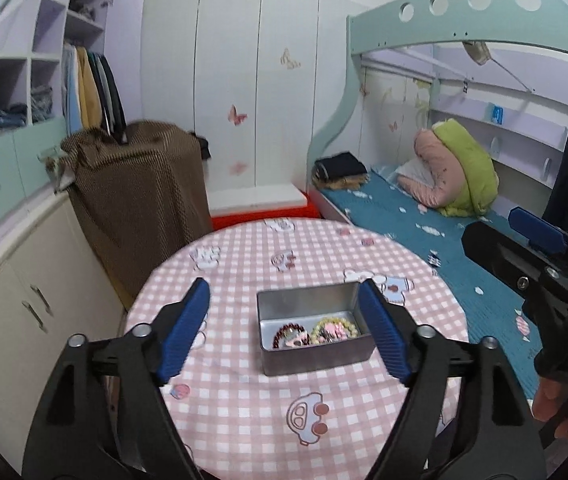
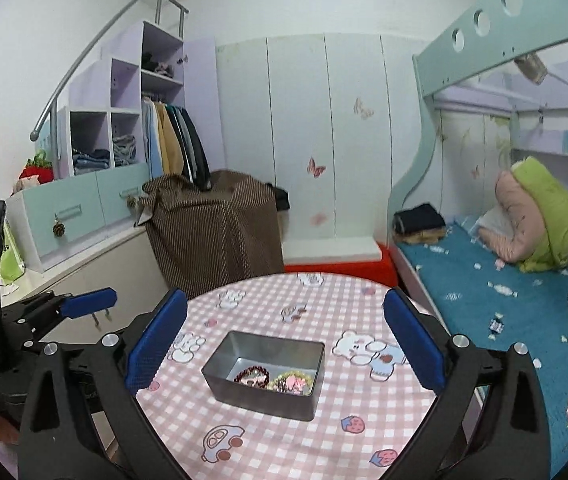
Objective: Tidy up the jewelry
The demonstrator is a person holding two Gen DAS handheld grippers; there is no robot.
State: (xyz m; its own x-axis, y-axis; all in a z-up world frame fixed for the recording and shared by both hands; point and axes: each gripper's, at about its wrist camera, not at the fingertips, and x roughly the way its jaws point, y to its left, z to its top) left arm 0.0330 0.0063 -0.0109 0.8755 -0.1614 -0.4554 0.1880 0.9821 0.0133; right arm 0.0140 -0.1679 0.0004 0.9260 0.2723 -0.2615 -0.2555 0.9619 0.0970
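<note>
Bracelets: a dark red one (image 2: 252, 375) and a pale beaded one (image 2: 293, 382) lie side by side in the open tin (image 2: 262, 402) on the table (image 2: 284, 440). Left gripper (image 1: 284, 330) and right gripper (image 2: 284, 350) hover spread and empty. No loose jewelry shows; sorting appears nearly finished.

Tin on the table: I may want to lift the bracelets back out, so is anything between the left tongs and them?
Nothing visible. The tin has no lid on it, and the dark bracelet and pale bracelet lie exposed on its floor. The left tongs are open, with only the tin's walls around the bracelets.
</note>
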